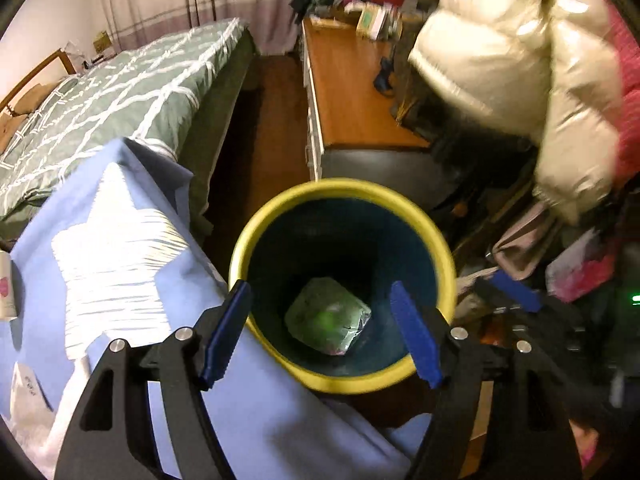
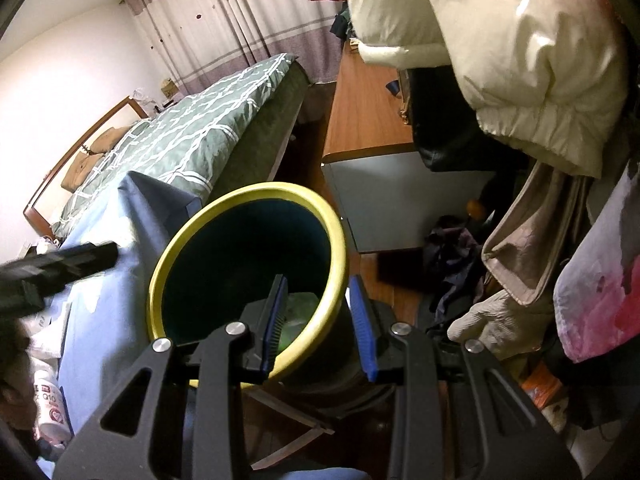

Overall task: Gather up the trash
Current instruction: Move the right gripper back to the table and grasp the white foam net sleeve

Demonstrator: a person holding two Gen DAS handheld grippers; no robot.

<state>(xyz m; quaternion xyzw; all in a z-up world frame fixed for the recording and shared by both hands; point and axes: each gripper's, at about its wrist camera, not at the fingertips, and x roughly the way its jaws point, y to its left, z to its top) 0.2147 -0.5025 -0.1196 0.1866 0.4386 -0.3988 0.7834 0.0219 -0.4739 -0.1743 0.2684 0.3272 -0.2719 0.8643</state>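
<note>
Right gripper (image 2: 320,324) clamps bin (image 2: 192,248) rim, blue sheet (image 2: 104,264) touching, 1 dresser (image 2: 368,128) behind.

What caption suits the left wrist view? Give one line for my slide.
Open left gripper above the yellow-rimmed bin, greenish wrapper lying at its bottom.

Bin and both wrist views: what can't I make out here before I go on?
- Bin floor, left wrist view: dark; only one greenish packet shows, its print blurred.
- Bin wall under right gripper, right wrist view: the fingers straddle the rim; pad contact is unclear.
- Left gripper: open, empty.
- Bottle on the blue cloth: cut off by the edge.
</note>
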